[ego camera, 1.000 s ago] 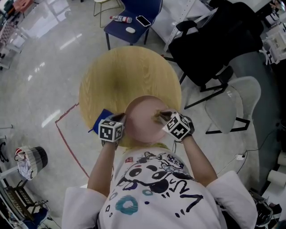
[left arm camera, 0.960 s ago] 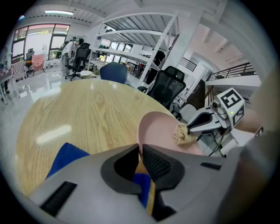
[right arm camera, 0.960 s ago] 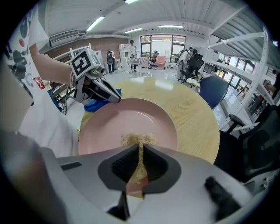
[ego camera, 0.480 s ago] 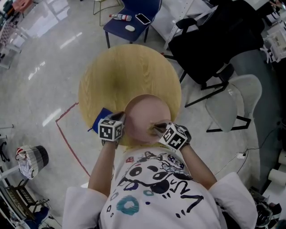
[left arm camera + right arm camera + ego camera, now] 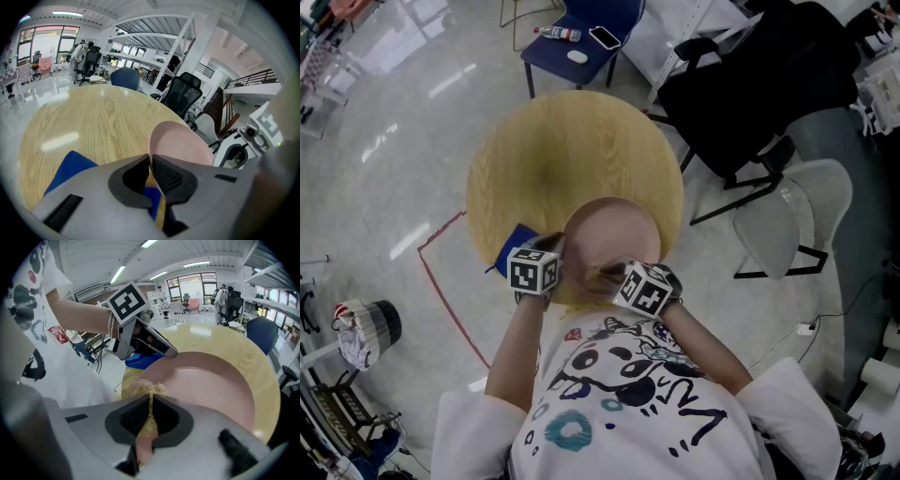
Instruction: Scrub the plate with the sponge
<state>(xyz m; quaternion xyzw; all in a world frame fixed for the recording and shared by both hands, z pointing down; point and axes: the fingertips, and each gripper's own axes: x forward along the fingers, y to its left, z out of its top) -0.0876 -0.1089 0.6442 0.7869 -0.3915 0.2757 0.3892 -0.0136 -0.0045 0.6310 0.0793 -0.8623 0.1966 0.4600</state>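
Pink plate [image 5: 614, 234] at the near edge of the table [image 5: 544, 159] is held by my left gripper [image 5: 151, 161], jaws pinching its left rim, while my right gripper [image 5: 151, 403], jaws tight on the sponge [image 5: 148, 388], has swept leftward along the near rim, mid-scrub.

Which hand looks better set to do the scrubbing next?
The right. The right gripper pinches the sponge on the pink plate; the left gripper is busy clamping the rim.
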